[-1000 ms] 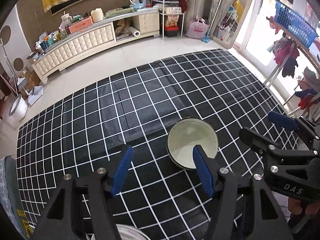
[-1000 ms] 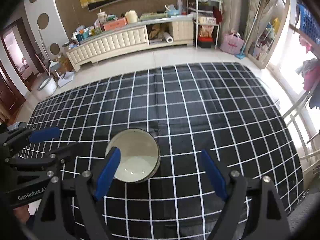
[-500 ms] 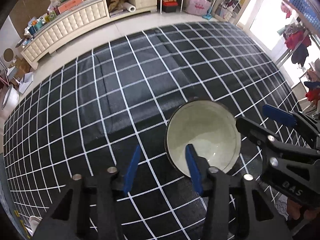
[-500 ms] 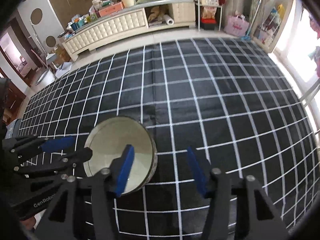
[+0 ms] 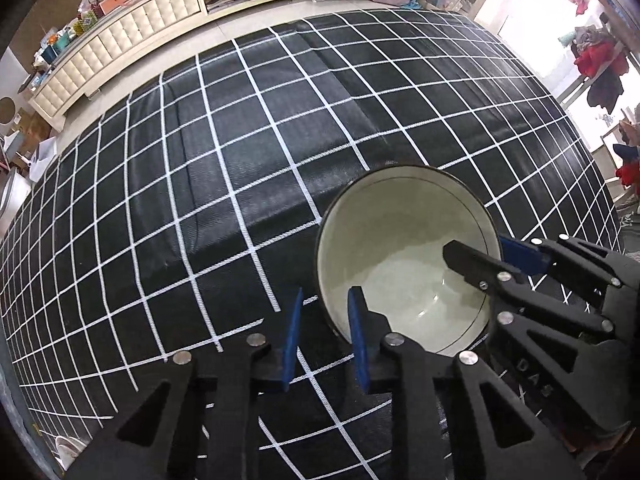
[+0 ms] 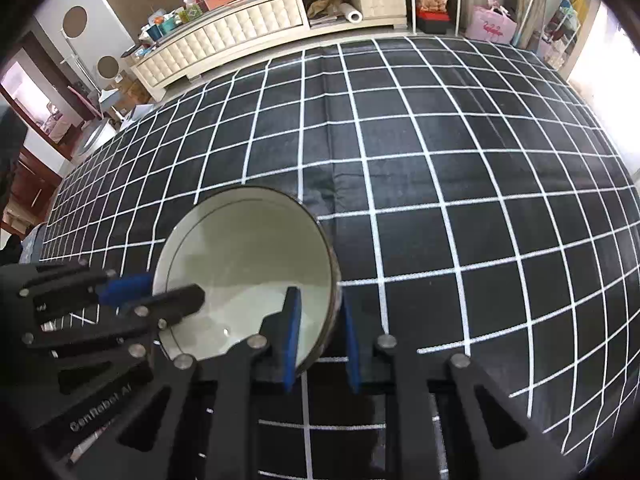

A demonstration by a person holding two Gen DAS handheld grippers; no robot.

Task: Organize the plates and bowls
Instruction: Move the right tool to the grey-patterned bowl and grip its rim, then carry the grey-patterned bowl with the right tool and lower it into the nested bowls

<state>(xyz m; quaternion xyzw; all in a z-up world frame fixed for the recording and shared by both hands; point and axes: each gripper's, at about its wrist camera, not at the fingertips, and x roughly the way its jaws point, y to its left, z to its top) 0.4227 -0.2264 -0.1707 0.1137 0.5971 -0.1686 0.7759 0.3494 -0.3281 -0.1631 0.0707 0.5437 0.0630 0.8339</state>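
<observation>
On the black grid-checked cloth (image 5: 224, 184), near its front edge, sits the one bowl (image 5: 404, 264) I can see, upright, with both my tools on its rim.

From the left: my left gripper (image 5: 323, 334) has just been closing and now straddles the near-left wall, one blue pad outside, one inside. The jaws are nearly together with the rim between them; whether the pads truly bite I can't quite tell, but it reads as a grip. My right gripper (image 6: 318, 334) has likewise just been closing and is narrowed over the opposite wall, inner pad in the bowl, outer pad against its dark exterior.

My worry: the bowl looks glazed ceramic, pale glossy inside with a thin dark line under the lip, dark outside, smooth and round. Flat pads on a thin curved wall could slip, and if I lift unevenly, the two pinches could twist or tip it. The cloth looks soft and creased, so it may give under any downward push.
</observation>
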